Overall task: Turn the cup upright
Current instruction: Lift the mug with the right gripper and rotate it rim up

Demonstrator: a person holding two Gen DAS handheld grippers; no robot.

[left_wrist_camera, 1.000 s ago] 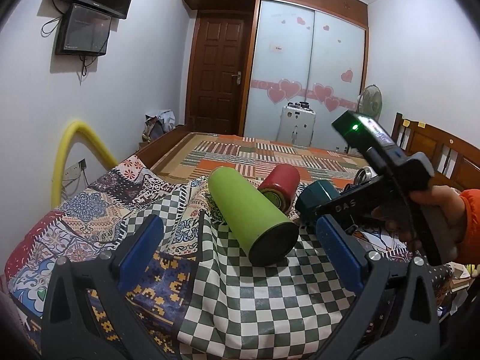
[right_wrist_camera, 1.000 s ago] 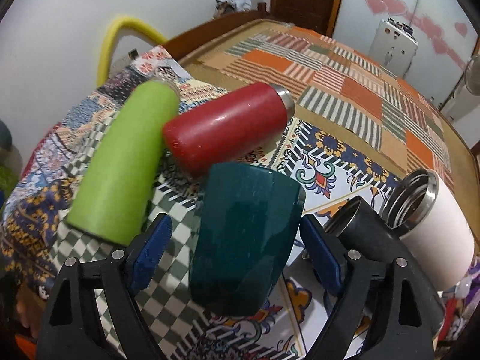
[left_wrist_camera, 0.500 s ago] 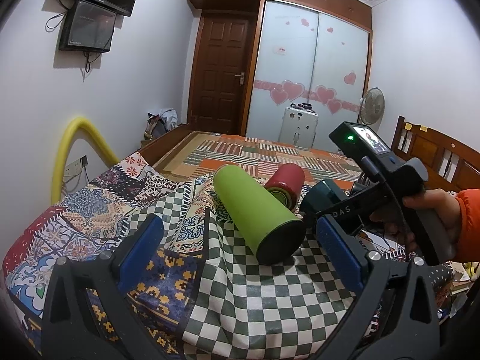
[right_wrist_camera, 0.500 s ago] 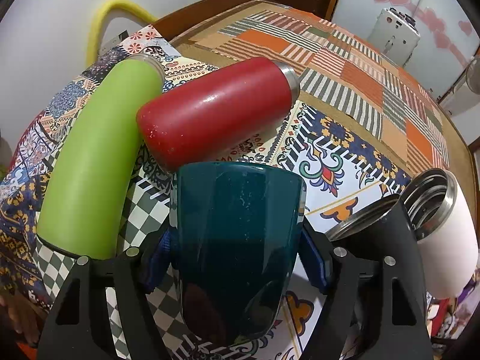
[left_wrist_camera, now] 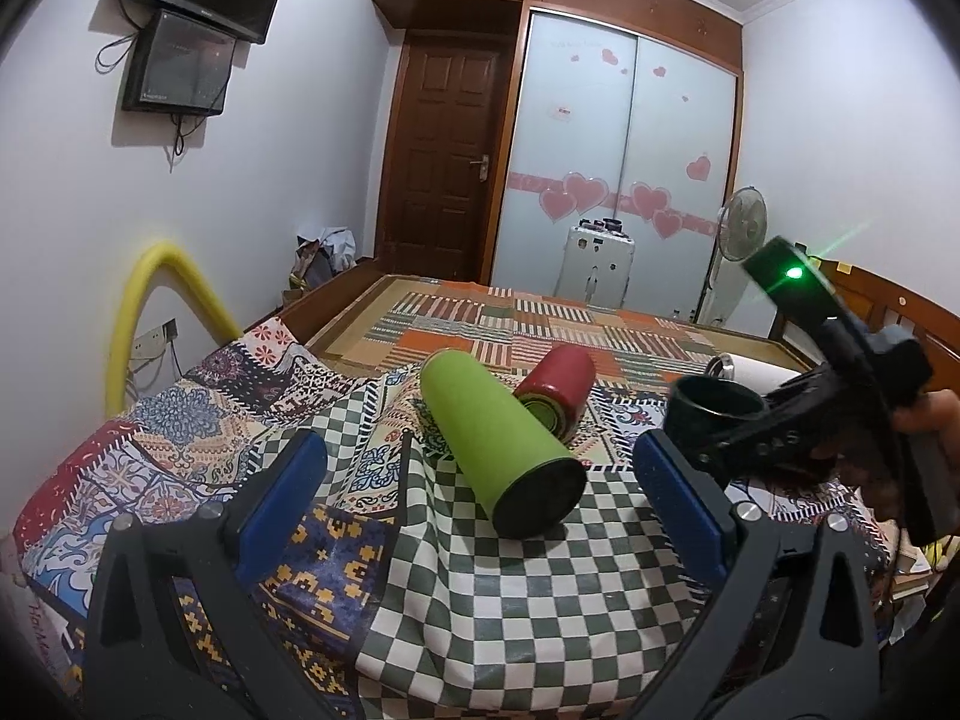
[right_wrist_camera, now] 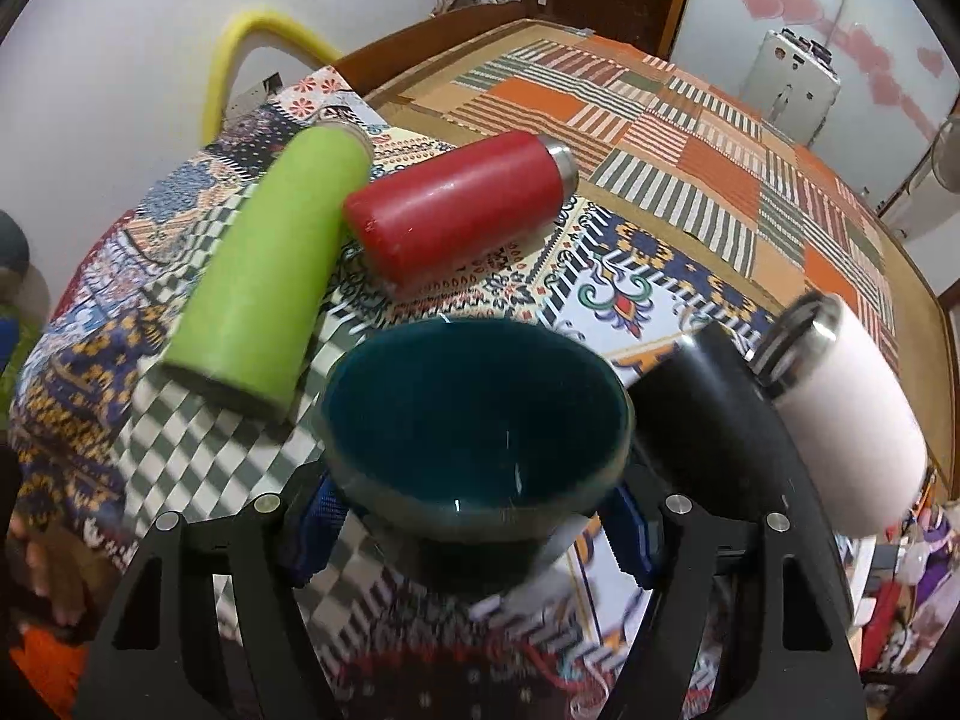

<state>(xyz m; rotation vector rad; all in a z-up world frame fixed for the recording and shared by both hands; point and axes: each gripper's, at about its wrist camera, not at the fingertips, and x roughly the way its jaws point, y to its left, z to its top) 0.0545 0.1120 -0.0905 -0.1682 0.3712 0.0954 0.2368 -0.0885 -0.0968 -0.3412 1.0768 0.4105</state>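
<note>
The dark teal cup (right_wrist_camera: 474,420) is held between the blue pads of my right gripper (right_wrist_camera: 474,534). Its open mouth faces up toward the camera and it is lifted above the patterned cloth. In the left wrist view the teal cup (left_wrist_camera: 711,414) shows at the right, mouth up, in my right gripper (left_wrist_camera: 762,438). My left gripper (left_wrist_camera: 480,504) is open and empty, low over the checked cloth, with the green bottle beyond it between its fingers.
A green bottle (right_wrist_camera: 270,276), a red bottle (right_wrist_camera: 456,204), a black cup (right_wrist_camera: 714,420) and a white steel-rimmed cup (right_wrist_camera: 852,420) lie on their sides on the cloth-covered bed (right_wrist_camera: 660,120). A yellow foam arch (left_wrist_camera: 144,312) stands at the left wall.
My right gripper closed on the teal cup, lifted it off the cloth and turned it from lying on its side to mouth up. My left gripper stayed open in about the same place.
</note>
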